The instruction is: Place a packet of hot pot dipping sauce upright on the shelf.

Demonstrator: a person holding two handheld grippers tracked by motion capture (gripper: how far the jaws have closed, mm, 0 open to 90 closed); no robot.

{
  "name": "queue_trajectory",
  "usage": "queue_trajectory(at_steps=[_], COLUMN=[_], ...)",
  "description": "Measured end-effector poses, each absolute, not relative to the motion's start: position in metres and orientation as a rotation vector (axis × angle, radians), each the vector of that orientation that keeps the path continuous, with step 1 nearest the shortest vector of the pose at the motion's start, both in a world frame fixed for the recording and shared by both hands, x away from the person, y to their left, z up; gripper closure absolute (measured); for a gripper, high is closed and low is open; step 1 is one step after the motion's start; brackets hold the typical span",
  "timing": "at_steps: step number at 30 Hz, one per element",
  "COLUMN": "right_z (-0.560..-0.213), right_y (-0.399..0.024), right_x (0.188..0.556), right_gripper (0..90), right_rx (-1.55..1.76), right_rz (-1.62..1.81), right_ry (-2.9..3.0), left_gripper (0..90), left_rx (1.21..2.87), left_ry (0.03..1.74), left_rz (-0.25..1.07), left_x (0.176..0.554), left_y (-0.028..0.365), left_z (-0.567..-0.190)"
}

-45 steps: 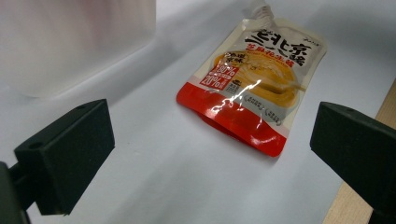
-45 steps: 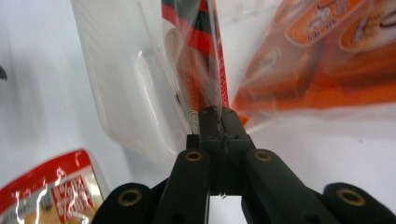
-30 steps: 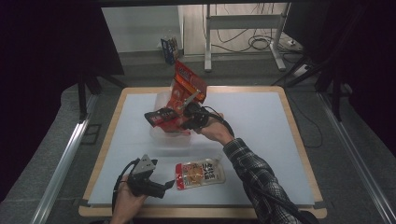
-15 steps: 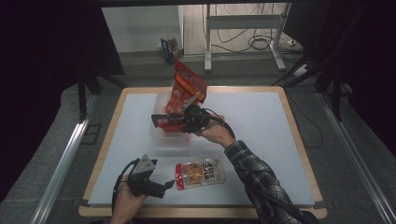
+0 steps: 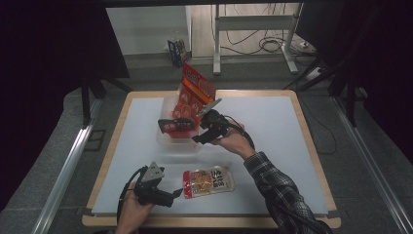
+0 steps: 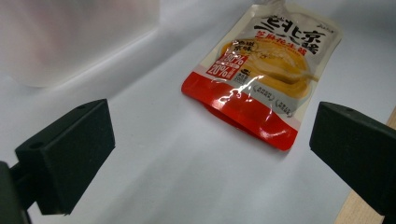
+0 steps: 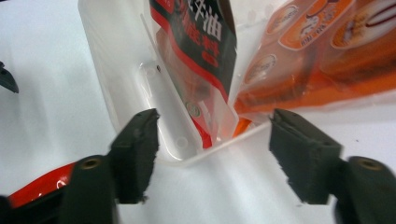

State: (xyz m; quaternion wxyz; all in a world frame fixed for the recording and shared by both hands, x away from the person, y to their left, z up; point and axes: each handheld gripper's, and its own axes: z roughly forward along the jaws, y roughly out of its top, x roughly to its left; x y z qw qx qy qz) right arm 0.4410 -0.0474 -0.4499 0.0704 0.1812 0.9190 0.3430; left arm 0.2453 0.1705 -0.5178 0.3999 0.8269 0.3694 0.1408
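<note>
Where glossy red pouches (image 5: 176, 125) lean, a clear rigid-plastic bin (image 5: 168, 142).

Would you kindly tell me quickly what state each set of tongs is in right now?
Left tongs: open, holding nothing, facing the yellow-and-red pouch.
Right tongs: open, jaws just been opening, nothing gripped, at the clear bin with the dark packet.

High view looks down the table (image 5: 272, 161); both gripper views sit close, low over it
</note>
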Motion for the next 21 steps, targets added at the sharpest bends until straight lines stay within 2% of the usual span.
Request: queue_trajectory(at_steps=[5,12,21], right_z=[-0.452,-0.455,-0.459], right_y=[-0.058,-0.072,-0.089], right_x=[0.434,0.422,0.404], right_gripper=[19.9,10.3,3.9], right_rx=[0.554,0.577,0.608], right_rz=[1.045,1.085,1.118], right_ry=[2.748,2.729,2.690], left_gripper=[0.3,0.9,1.1], left_rx=[2.114,2.143,2.139], left_ry=[0.944,0.946,0.940], left_rz=[0.367,0.382,0.360], left_x=[0.246,0.246,0.247], left_y=[0.168,0.165,0.166], left_z=[-0.519,-0.519,-0.520])
